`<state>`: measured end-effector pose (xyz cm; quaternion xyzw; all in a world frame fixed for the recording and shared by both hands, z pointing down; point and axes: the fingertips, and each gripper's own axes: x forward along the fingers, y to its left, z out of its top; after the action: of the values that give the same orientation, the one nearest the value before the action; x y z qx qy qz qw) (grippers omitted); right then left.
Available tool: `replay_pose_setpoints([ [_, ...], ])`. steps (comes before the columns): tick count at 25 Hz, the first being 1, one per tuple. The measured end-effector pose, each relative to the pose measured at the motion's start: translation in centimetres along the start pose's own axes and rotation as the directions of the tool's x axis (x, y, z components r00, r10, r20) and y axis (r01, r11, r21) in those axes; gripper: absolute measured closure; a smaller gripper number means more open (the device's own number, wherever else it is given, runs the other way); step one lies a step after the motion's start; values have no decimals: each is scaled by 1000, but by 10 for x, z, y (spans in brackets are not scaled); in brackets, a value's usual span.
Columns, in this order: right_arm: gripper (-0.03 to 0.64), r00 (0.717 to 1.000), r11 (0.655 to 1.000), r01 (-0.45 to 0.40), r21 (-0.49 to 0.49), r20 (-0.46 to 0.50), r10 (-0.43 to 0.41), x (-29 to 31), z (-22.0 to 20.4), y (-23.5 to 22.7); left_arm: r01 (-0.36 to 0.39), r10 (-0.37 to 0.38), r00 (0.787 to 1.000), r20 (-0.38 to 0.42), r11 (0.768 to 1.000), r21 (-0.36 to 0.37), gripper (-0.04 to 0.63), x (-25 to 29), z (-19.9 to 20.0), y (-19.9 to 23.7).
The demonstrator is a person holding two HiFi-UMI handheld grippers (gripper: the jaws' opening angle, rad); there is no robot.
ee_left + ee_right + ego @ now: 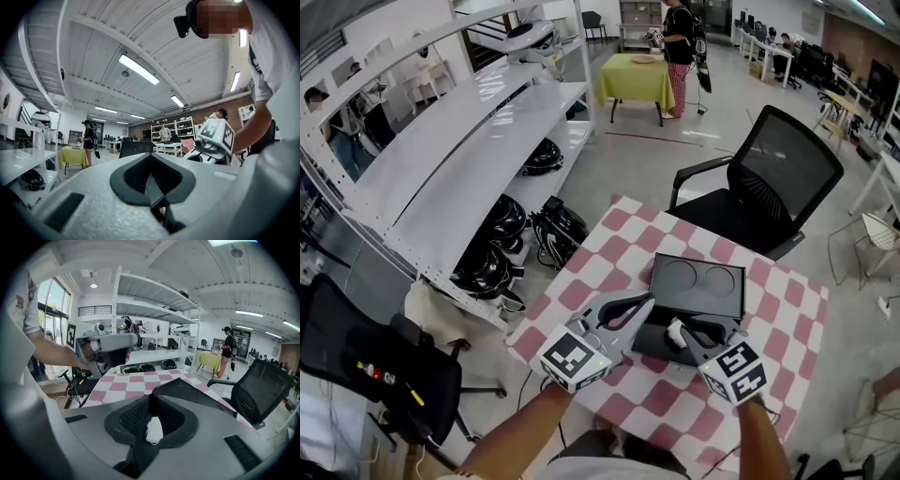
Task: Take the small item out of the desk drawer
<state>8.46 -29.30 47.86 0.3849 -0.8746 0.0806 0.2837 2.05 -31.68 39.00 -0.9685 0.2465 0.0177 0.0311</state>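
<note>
Head view: two bare forearms enter from the bottom edge and converge on the checkered desk [609, 244]. Each hand holds one gripper, two in all.

The left gripper [643, 303] angles up and to the right, beside the single black box [698, 281], whose top carries two round recesses. Its jaws appear to be together with nothing between them, though the left gripper view is steep.

The right gripper [151, 399] points up and to the left. It is clamped on the one small white item [153, 430], held over what seems to be the pulled-out drawer [652, 342] at the box front.

The right gripper view shows the item pinched between the pads, where the head view gives only a white speck. The left gripper view looks up at the ceiling and shows the right gripper's marker cube [218, 136], not the desk.
</note>
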Motion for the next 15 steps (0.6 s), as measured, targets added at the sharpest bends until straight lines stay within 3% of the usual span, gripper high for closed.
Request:
replay_pose_setpoints([
  [3, 521, 998, 1000, -12, 2, -67, 12, 14, -14, -4, 5, -5, 1000, -13, 1000, -8, 584, 3, -11, 7],
  [10, 482, 969, 998, -55, 26, -240, 60, 45, -50, -1, 11, -13, 998, -55, 1000, -28, 584, 11, -33, 20],
  [15, 468, 938, 999, -32, 30, -344, 40, 56, -73, -2, 20, -22, 998, -59, 999, -36, 584, 10, -37, 19],
])
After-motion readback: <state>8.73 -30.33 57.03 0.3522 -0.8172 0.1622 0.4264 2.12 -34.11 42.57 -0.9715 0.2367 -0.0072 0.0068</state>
